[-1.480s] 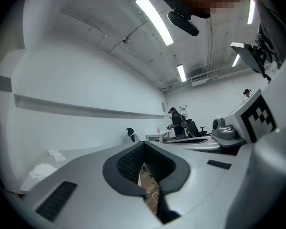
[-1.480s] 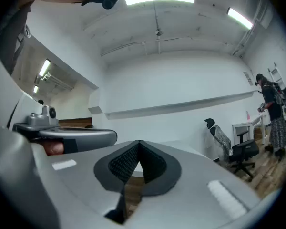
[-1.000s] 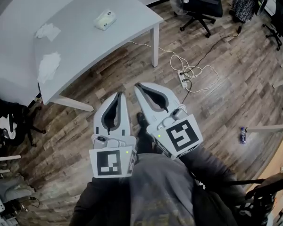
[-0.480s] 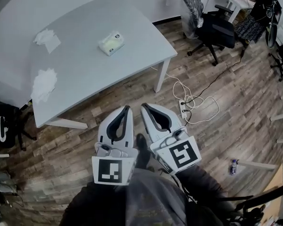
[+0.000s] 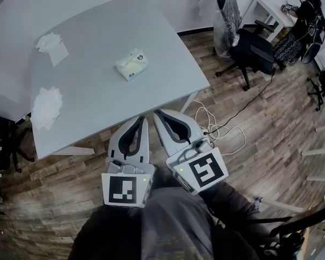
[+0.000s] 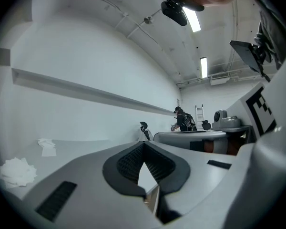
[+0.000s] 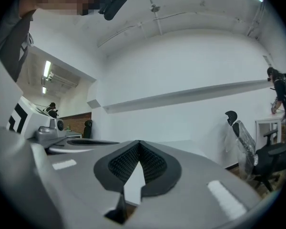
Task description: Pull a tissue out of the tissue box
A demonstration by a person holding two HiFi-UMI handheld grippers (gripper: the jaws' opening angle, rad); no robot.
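The tissue box (image 5: 132, 64), pale with a white tissue poking from its top, sits in the middle of the grey table (image 5: 168, 53). My left gripper (image 5: 142, 119) and right gripper (image 5: 158, 114) are held side by side at the table's near edge, well short of the box. Both are shut with nothing between the fingers. In the left gripper view the left gripper (image 6: 143, 144) has its pads meeting at the tip, and the right gripper (image 7: 139, 144) looks the same in its own view. The box is hidden in both gripper views.
Two loose crumpled tissues lie on the table's left side, one far (image 5: 50, 41) and one near (image 5: 46, 106). A black office chair (image 5: 254, 47) stands to the right. A power strip with a coiled cable (image 5: 222, 131) lies on the wooden floor. A person (image 5: 306, 4) stands far right.
The table has drawn closer in the head view. Both grippers, still shut and side by side, have moved from over the floor up to the table's near edge.
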